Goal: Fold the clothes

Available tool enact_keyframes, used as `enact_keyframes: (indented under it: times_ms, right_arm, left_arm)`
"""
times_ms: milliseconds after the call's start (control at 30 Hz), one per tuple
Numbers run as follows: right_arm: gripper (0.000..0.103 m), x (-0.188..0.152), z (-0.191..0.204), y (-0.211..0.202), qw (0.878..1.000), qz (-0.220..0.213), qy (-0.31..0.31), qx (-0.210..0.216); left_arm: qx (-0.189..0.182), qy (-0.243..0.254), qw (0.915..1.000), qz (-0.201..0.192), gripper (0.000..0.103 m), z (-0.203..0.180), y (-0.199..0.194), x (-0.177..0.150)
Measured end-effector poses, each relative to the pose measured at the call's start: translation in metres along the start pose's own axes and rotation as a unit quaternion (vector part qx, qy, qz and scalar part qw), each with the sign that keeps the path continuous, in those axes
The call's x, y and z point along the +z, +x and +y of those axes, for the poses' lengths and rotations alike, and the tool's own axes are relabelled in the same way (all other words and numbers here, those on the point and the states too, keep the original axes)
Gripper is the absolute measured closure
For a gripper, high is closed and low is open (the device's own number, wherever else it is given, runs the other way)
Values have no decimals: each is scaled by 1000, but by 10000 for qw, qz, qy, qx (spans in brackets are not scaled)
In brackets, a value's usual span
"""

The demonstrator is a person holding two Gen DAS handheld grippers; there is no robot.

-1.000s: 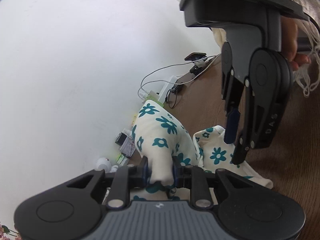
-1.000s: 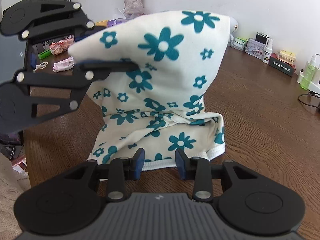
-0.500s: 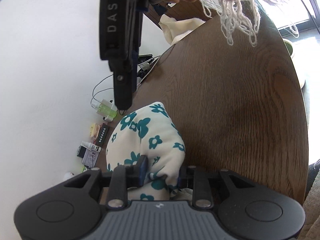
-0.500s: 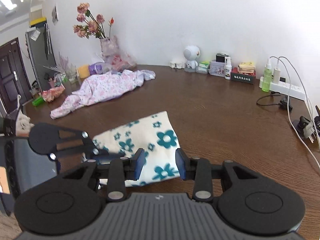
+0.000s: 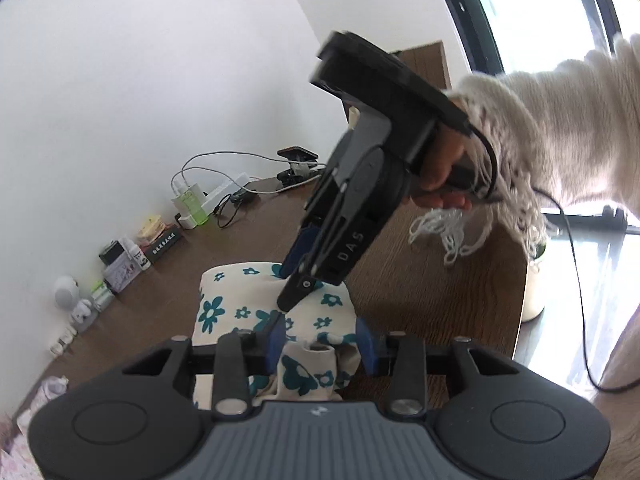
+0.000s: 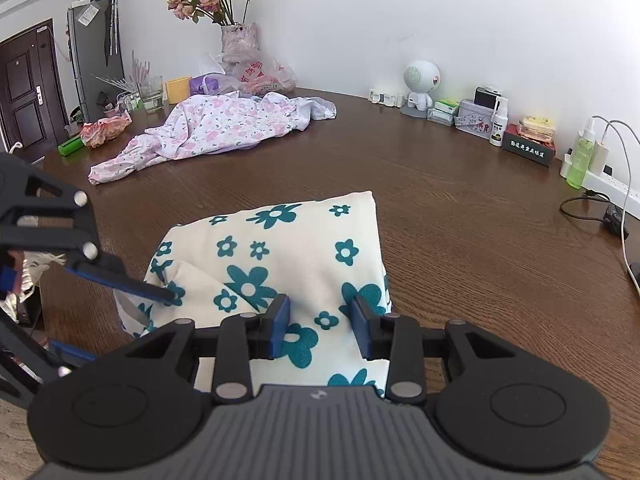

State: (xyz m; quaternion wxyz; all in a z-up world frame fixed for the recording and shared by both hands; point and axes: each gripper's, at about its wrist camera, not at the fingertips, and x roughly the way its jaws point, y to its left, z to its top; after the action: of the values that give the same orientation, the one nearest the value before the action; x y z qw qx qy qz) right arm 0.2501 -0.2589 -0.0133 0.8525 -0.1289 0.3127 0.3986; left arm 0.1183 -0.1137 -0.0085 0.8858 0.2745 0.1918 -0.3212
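My left gripper (image 5: 320,344) is opening around a loose fold of the floral cloth (image 6: 296,248) near the table's (image 6: 460,200) front edge; my right gripper (image 6: 320,322) hangs apart just above it.

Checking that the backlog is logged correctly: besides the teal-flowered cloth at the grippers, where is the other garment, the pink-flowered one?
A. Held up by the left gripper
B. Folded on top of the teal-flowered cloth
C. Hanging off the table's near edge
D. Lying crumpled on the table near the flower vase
D: in the right wrist view the pink-flowered garment lies crumpled on the table near the flower vase, well apart from the teal-flowered cloth.
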Motion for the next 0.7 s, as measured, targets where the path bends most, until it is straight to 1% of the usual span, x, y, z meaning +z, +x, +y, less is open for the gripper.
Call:
enact_keyframes:
  times_ms: [33, 67, 100, 167, 200, 233, 300, 333, 367, 467, 533, 567, 633, 700]
  right_arm:
    - [68, 0, 0, 1, 10000, 7, 11, -11]
    - [68, 0, 1, 1, 10000, 13, 20, -24]
    - [68, 0, 2, 2, 10000, 17, 24, -42]
    - [68, 1, 4, 2, 10000, 30, 27, -81]
    - [68, 1, 5, 3, 9999, 40, 17, -104]
    - [68, 2, 7, 3, 9999, 60, -11, -131]
    - [68, 4, 9, 3, 9998, 121, -76, -168]
    - [68, 6, 10, 2, 9997, 155, -106, -174]
    - [68, 9, 9, 1, 9997, 177, -104, -140]
    - [68, 23, 2, -8, 9999, 113, 42, 43]
    - [68, 38, 1, -8, 9999, 11, -67, 75]
    - [69, 46, 3, -4, 9998, 24, -201, 73]
    - [74, 57, 7, 11, 9987, 145, -473, 77]
    - [76, 63, 8, 28, 9975, 313, -626, 62]
  left_arm:
    - [-73, -312, 9995, -81, 62, 9, -8, 2]
    - [-53, -524, 9985, -125, 62, 17, -10, 4]
    - [49, -694, 9975, -133, 62, 25, -9, 8]
    - [414, -763, 9962, -18, 63, 34, -3, 19]
    - [541, -760, 9956, 106, 64, 38, 4, 22]
    - [550, -818, 9947, 294, 65, 43, 11, 23]
    - [483, -966, 9920, 648, 74, 51, 27, 21]
    - [394, -1004, 9909, 810, 76, 54, 32, 16]
    - [319, -1032, 9896, 955, 75, 57, 37, 11]
    - [368, -922, 9904, 964, 73, 54, 41, 6]
    - [370, -929, 9903, 968, 72, 54, 41, 5]
    - [371, -939, 9901, 971, 72, 55, 41, 5]
    - [383, -934, 9901, 976, 71, 55, 41, 5]
    - [449, -883, 9902, 988, 68, 54, 41, 4]
